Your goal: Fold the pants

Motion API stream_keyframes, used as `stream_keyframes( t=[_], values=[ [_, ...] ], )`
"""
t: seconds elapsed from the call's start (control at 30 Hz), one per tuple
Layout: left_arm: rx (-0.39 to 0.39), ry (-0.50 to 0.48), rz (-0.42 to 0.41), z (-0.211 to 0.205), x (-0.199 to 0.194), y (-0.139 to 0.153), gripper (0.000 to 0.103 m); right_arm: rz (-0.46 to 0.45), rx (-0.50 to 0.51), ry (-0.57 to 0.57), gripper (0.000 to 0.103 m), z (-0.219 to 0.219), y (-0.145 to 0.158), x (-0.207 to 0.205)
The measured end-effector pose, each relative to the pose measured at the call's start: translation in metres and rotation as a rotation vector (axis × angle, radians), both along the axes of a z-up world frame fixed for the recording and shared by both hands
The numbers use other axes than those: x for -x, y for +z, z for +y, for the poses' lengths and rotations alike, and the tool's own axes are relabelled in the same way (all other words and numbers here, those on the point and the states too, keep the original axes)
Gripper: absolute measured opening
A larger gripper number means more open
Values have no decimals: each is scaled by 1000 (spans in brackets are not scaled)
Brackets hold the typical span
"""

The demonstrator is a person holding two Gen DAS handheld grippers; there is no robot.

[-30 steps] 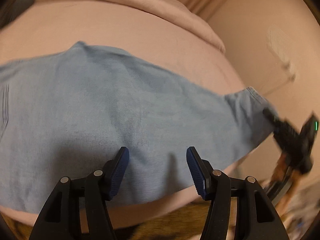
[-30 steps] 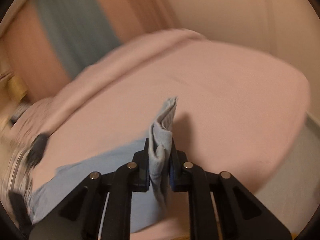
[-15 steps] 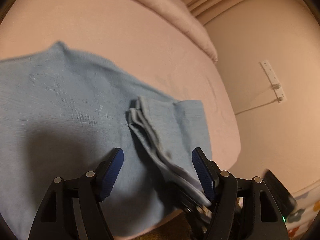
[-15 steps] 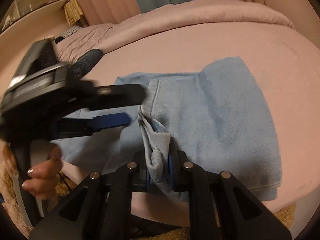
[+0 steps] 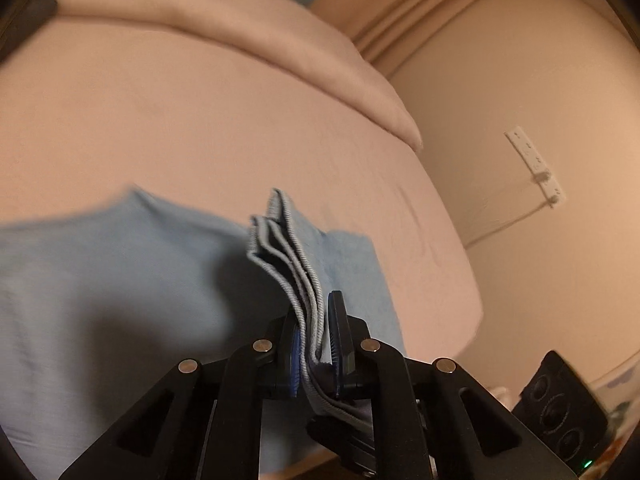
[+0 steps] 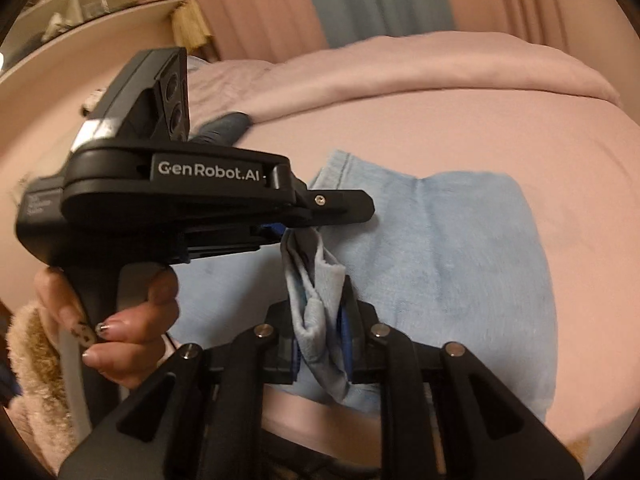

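In the left wrist view the left claw at the lower centre is now clamped on a stack of hem edges of the light blue pants; half a second ago its jaws stood wide apart around that same bunch, so they have just been closing, and the layered hems now rise upright from between the blue pads; the rest of the pants lies spread over the pink bed, filling the lower left of the frame, with more bare bed showing above the cloth than before; the wall outlet strip sits at the right. In the right wrist view the right claw at the lower centre grips a twisted bunch of the pants, as it did in the earlier frames, though its jaws have eased slightly wider around the cloth; the folded pants lie flat on the bed in the centre and right of the frame; the left claw now reaches in from the left, sharper and closer to the bunch than before, its tip meeting the top of the same gathered cloth; the person's left hand holds its handle at the lower left, beside a fuzzy sleeve.
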State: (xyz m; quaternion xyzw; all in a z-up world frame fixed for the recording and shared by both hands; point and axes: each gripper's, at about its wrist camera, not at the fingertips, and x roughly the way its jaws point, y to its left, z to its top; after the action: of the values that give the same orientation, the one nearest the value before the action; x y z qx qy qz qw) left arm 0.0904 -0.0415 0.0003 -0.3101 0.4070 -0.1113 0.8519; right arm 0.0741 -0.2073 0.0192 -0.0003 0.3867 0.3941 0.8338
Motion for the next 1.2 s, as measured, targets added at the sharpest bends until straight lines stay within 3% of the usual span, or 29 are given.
stream_keyframes(
  t=[0.17,0.27,0.37,0.47,0.67,0.9,1.2],
  values=[
    [-87,47,52,21,-6,-17,8,31,21,57,22,30,-3,5],
    [-87,48,113,27,-9,-43,8,57,63,41,47,36,-12,0],
    [-71,58,142,27,-9,-59,8,112,87,23,56,29,-21,-5],
    [-69,60,122,21,-8,-58,8,124,105,6,67,25,-21,-7],
    [-97,57,71,30,7,-38,8,114,84,-6,80,0,-12,5],
    [-153,67,175,25,-5,-75,8,84,160,-111,82,-28,-18,-2],
    [-165,82,161,22,1,-78,8,135,162,-327,82,-79,-22,-46]
  ],
)
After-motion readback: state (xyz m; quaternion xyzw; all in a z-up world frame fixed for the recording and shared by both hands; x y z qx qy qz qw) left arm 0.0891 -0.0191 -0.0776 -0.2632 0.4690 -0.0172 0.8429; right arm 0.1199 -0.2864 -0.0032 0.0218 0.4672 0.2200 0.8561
